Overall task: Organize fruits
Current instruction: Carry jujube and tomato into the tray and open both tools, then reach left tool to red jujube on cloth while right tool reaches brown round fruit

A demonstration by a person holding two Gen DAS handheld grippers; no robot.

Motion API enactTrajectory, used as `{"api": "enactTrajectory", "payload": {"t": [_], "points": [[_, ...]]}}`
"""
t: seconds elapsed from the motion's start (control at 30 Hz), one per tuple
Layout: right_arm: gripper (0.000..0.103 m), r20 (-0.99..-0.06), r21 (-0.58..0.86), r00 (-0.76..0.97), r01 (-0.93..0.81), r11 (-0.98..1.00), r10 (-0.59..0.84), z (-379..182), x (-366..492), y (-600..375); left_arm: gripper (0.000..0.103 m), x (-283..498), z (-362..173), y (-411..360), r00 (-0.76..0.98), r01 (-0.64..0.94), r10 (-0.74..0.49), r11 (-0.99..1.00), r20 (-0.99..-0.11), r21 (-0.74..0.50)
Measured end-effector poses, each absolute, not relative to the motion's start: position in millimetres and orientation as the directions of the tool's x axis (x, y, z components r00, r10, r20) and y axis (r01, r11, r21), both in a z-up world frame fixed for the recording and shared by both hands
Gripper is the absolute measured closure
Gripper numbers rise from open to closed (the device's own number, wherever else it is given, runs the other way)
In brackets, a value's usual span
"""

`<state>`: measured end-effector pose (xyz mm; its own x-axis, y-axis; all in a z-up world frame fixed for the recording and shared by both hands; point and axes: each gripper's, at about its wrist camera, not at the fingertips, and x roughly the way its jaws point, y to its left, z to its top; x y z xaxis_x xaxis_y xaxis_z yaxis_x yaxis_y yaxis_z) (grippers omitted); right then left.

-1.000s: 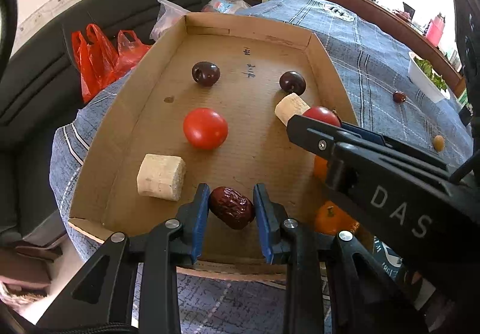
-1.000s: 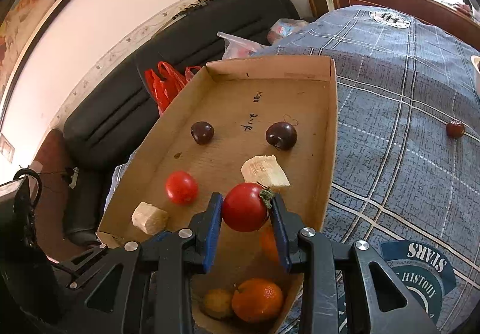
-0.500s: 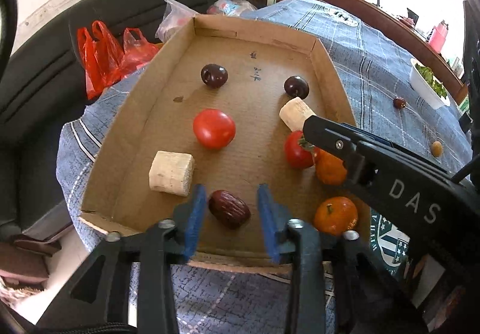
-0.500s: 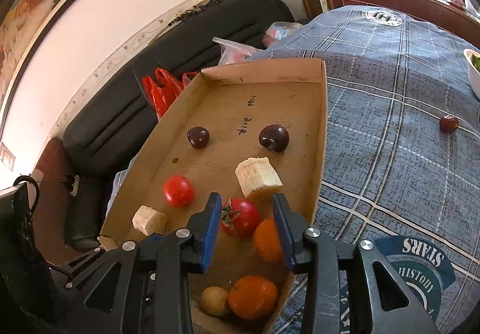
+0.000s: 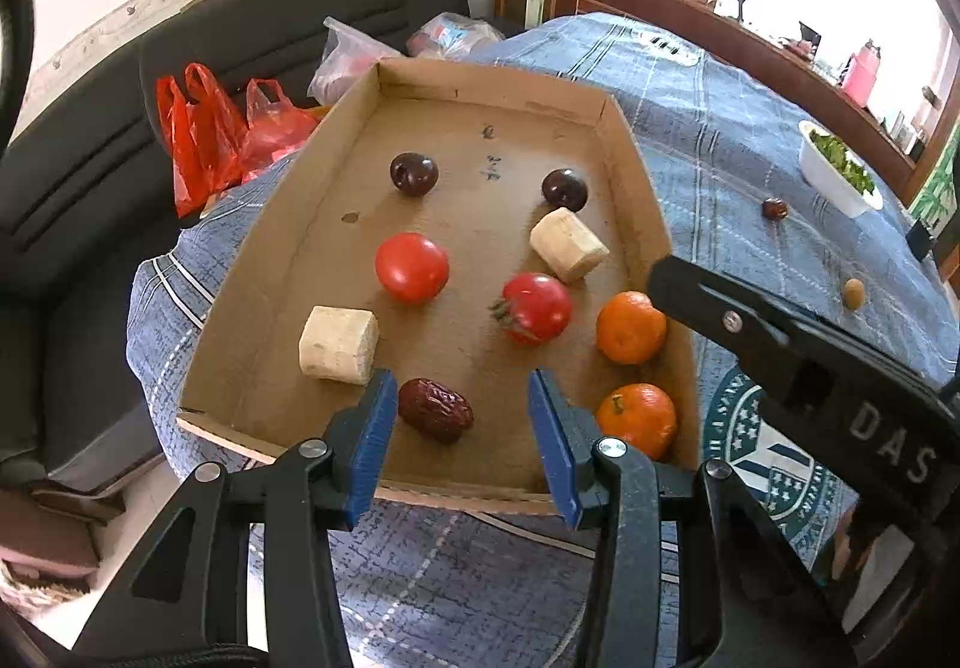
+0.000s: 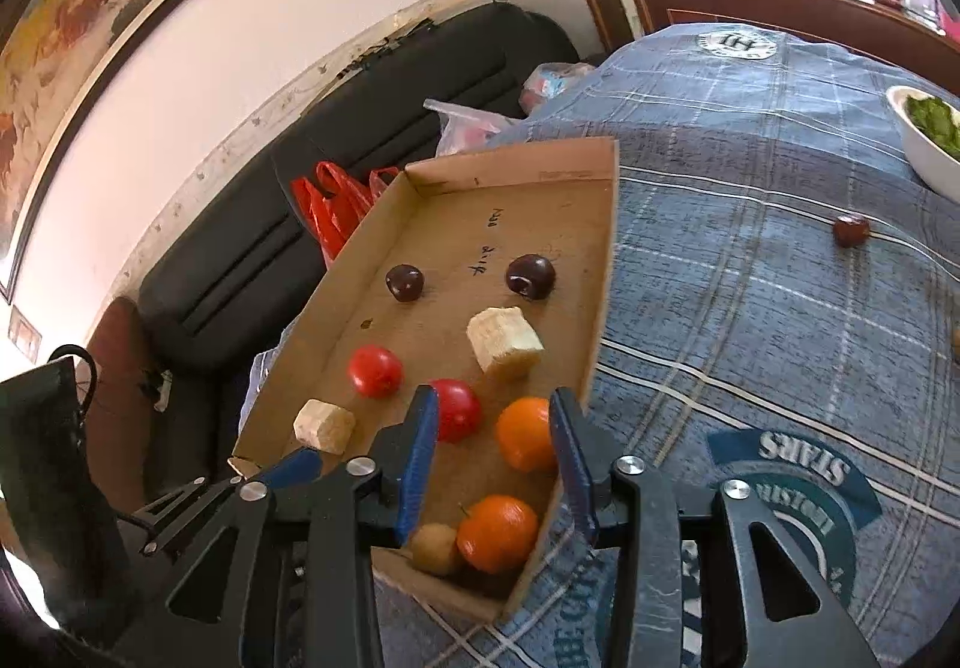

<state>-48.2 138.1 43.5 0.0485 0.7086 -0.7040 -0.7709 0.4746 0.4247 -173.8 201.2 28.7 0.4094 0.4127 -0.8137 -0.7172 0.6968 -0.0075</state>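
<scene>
A cardboard tray (image 5: 498, 80) on the blue plaid tablecloth holds the fruit. My left gripper (image 5: 462, 440) is open over the tray's near edge. A wrinkled red date (image 5: 436, 409) lies on the tray floor between its blue pads, touching neither. My right gripper (image 6: 495, 458) hovers over the tray's (image 6: 510, 167) near right corner, open, its jaws still opening. Below and beyond it lie a stemmed tomato (image 6: 456, 409) and an orange (image 6: 525, 434), both free. A second tomato (image 5: 412, 267), two dark plums (image 5: 414, 174) and a second orange (image 5: 639, 419) also rest in the tray.
Two pale cork-like chunks (image 5: 339, 344) lie among the fruit. A dark fruit (image 5: 774, 208) and a small tan one (image 5: 853, 293) lie loose on the cloth right of the tray. A white bowl of greens (image 5: 840, 176) stands farther right. Red bags (image 5: 204, 128) hang on the sofa.
The left jaws spread and let go of the date, which now rests in the tray. The right gripper released the stemmed tomato into the tray and drew back.
</scene>
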Motion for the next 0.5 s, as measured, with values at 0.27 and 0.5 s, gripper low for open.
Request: {"api": "enactTrajectory", "payload": {"t": [0.27,0.5], "points": [[0.042,-0.665,0.445,0.121,-0.728,0.522,0.737,55.8,-37.9,85.5,0.053,-176.7,44.3,187.7,0.529,-0.688,0.379,0.715,-0.759,-0.122],[0.031,-0.672,0.433,0.220,-0.658,0.616,0.707,53.8,-27.1,31.5,0.049,-172.0,54.5,160.5,0.639,-0.622,0.344,0.757,-0.688,-0.199]]}}
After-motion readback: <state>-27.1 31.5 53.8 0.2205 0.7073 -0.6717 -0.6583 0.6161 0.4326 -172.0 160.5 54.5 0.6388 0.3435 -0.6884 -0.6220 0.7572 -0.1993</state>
